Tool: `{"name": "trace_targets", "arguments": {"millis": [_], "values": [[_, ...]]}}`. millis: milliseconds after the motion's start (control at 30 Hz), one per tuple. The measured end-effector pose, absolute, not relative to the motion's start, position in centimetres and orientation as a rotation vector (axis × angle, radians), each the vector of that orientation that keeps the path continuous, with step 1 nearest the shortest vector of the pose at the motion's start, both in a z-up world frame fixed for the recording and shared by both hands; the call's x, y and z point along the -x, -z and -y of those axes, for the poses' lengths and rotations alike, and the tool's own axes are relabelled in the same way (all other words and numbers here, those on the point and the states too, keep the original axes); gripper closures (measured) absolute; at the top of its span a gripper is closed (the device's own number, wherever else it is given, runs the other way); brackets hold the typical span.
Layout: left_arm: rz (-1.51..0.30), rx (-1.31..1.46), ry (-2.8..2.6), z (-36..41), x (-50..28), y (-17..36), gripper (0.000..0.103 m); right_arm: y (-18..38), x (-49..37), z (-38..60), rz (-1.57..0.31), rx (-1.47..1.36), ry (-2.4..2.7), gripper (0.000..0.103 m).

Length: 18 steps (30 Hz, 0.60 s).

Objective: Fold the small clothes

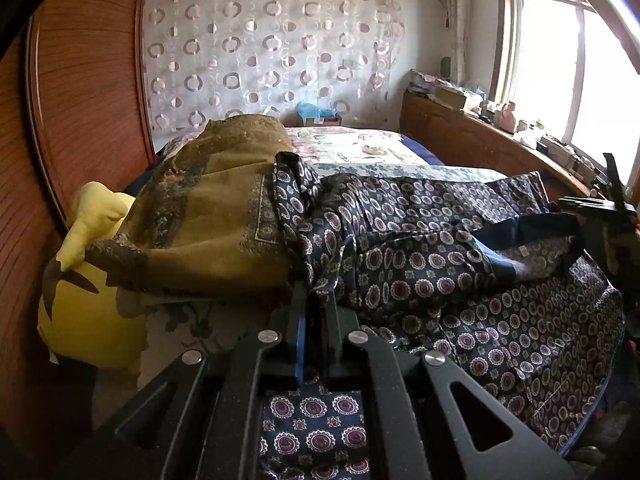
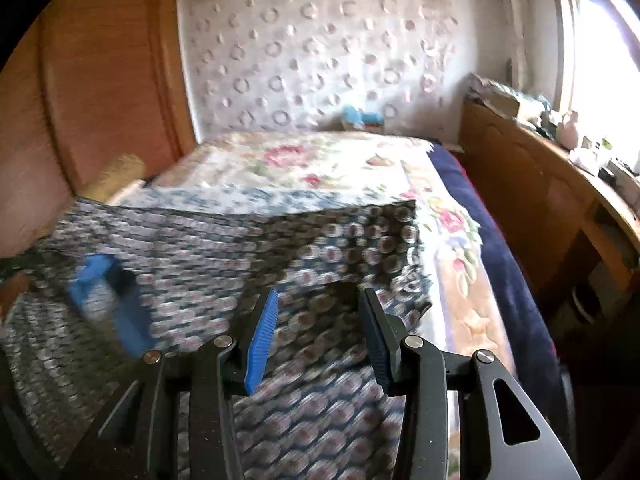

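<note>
While the left hand-held gripper [image 1: 316, 300] pinches the silky patterned garment [image 1: 440, 264], the right [image 2: 320, 320] gapes empty.

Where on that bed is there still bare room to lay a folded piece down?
Free: the flowered bedspread beyond the patterned garment, up to the curtain wall, and the strip toward the navy blanket. Crowded: the headboard side, with the mustard cloth and yellow pillow.

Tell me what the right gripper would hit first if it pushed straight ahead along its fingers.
Most likely the patterned garment spread on the bed: the open right gripper points down at its folded edge. The frame is blurred, so depth is uncertain.
</note>
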State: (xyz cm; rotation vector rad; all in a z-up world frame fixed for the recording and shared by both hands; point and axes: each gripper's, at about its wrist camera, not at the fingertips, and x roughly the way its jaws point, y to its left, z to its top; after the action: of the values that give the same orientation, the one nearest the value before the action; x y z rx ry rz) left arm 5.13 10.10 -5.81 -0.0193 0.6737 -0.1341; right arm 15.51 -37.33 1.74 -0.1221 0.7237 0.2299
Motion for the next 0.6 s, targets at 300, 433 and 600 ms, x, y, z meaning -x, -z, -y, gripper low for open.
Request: {"name": "trace_targets", "arguments": {"millis": [300,433,600], "values": [[-0.685,0.032,0.099,-10.8,-4.6,6.3,0.097,-0.1,-16.7,37.2,-0.770,0.167,-0.177,0.102],[-0.678,0.043,0.097,-11.1,-3.8,6.2,0.097,-2.0,-12.0,38.7,-0.641,0.112,-0.167,0.103],[-0.684,0.053,0.093,-11.3,-3.0,6.5,0.097,-1.2,-6.6,40.7,-0.648,0.084,-0.144,0.103]]}}
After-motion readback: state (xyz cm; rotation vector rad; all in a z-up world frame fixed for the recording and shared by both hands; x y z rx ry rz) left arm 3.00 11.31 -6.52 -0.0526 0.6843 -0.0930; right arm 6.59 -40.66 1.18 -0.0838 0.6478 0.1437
